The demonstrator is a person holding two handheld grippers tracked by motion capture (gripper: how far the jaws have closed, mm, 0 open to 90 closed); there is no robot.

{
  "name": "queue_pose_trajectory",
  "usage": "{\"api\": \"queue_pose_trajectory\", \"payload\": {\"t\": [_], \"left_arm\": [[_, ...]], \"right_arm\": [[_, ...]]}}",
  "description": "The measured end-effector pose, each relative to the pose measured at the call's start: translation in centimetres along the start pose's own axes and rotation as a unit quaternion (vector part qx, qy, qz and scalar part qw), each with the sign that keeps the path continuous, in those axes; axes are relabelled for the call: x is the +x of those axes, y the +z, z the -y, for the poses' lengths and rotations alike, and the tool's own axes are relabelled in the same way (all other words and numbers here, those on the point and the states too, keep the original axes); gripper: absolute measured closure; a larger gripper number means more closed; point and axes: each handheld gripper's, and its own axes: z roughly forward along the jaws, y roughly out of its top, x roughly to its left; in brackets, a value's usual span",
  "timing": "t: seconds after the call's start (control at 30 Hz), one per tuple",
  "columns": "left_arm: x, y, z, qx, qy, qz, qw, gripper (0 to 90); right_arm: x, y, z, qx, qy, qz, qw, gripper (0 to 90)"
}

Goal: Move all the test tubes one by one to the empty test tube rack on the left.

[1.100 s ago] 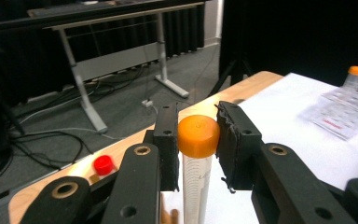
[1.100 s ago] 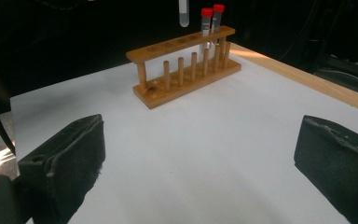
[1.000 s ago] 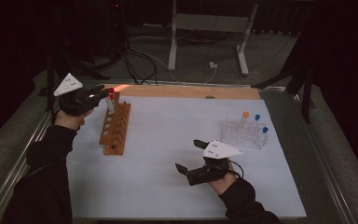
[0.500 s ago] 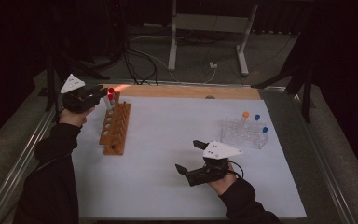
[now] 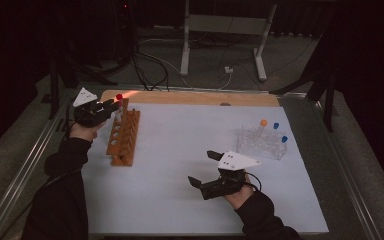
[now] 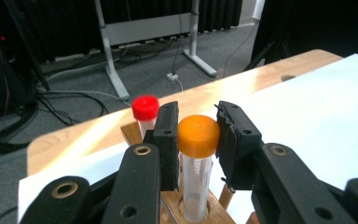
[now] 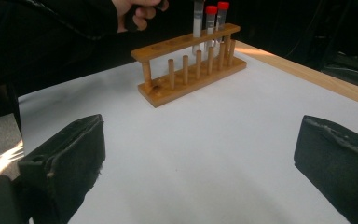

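My left gripper [image 6: 197,122] is shut on an orange-capped tube [image 6: 196,186], and the tube's lower end stands in a hole of the wooden rack [image 6: 193,217]. A red-capped tube [image 6: 144,108] stands in the hole just behind it. From above, the left gripper [image 5: 111,106] hangs over the far end of the wooden rack [image 5: 122,135]. The right gripper [image 5: 202,168] rests low over the white sheet, open, with nothing between its jaws. In its own view the right gripper [image 7: 200,149] faces the wooden rack [image 7: 191,60], where two red-capped tubes [image 7: 210,11] stand beside the held tube [image 7: 198,21].
A clear plastic rack [image 5: 262,142] at the right holds an orange-capped tube [image 5: 263,122] and two blue-capped tubes [image 5: 276,126]. The white sheet [image 5: 180,150] covers most of the table, with a wooden strip [image 5: 190,97] along its far edge. A metal stand [image 5: 220,30] is beyond the table.
The left hand has sunk a little and shifted toward the rack, carrying the tube down into it. The right gripper has not moved.
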Motion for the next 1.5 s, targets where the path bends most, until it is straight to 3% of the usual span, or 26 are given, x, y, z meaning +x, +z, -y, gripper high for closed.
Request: {"api": "queue_pose_trajectory", "payload": {"t": [0.47,0.8,0.97,1.1,1.23,1.33,1.5], "left_arm": [[0.2,0.7,2.3,0.002,-0.010,-0.008,0.9999,71.7],[0.1,0.8,2.4,0.010,-0.016,-0.003,0.9998,70.5],[-0.3,-0.2,1.7,0.008,-0.010,0.017,0.9998,39.2],[-1.2,-1.7,1.2,-0.009,-0.006,0.035,0.9993,18.0],[-2.6,-3.2,1.0,-0.025,-0.002,0.065,0.9976,9.3],[-3.7,-4.1,1.0,-0.028,0.005,0.099,0.9946,2.5],[-5.9,-5.0,1.1,-0.038,0.016,0.137,0.9897,1.0]], "right_arm": [[0.0,-0.2,0.0,-0.001,0.000,-0.001,1.0000,1.8],[0.0,-0.1,0.0,0.002,0.002,-0.005,1.0000,1.8],[-0.2,-0.4,-0.2,-0.004,0.004,0.000,1.0000,1.8],[-0.6,-0.8,-0.5,-0.009,-0.011,0.013,0.9998,1.8],[-1.6,-1.5,-0.8,-0.016,-0.008,0.032,0.9993,1.8],[-2.7,-2.2,-1.0,-0.016,-0.003,0.057,0.9982,1.8],[-5.2,-3.5,-1.0,-0.025,0.018,0.107,0.9938,1.8]]}}
